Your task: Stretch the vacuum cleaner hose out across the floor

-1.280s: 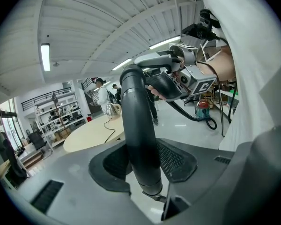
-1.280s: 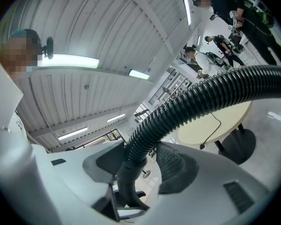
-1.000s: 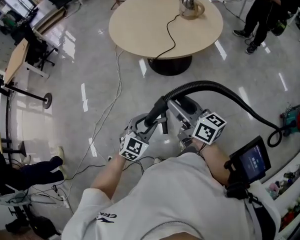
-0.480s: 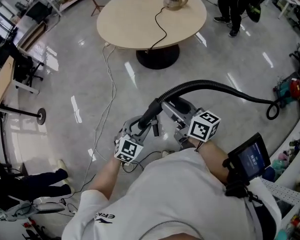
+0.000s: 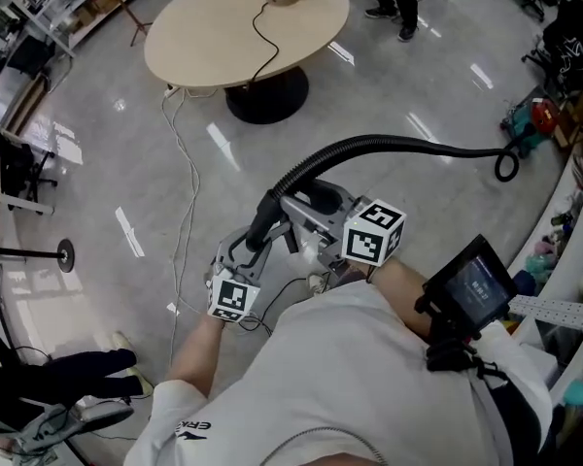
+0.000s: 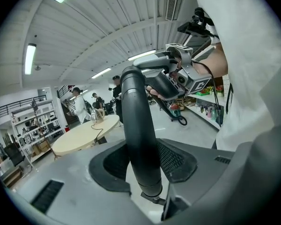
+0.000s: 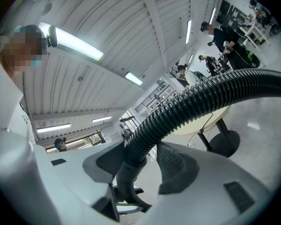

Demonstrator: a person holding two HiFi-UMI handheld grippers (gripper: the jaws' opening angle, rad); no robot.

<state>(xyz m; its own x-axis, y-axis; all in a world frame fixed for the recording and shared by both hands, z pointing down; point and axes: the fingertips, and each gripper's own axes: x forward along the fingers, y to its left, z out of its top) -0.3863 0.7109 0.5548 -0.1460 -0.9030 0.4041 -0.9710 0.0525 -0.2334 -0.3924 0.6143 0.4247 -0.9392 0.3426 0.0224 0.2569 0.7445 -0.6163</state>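
Left gripper [image 5: 256, 244] and right gripper [image 5: 306, 202] both pinch the black ribbed vacuum hose [image 5: 389, 146] near its end; steady, level pulling should straighten it across the glossy grey floor [image 5: 369, 85].

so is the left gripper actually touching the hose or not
Touching. The left gripper view shows the left gripper with both jaws closed against the smooth black end of the hose.

White short-sleeved shirt [image 5: 369, 386], black forearm screen [image 5: 471, 294]
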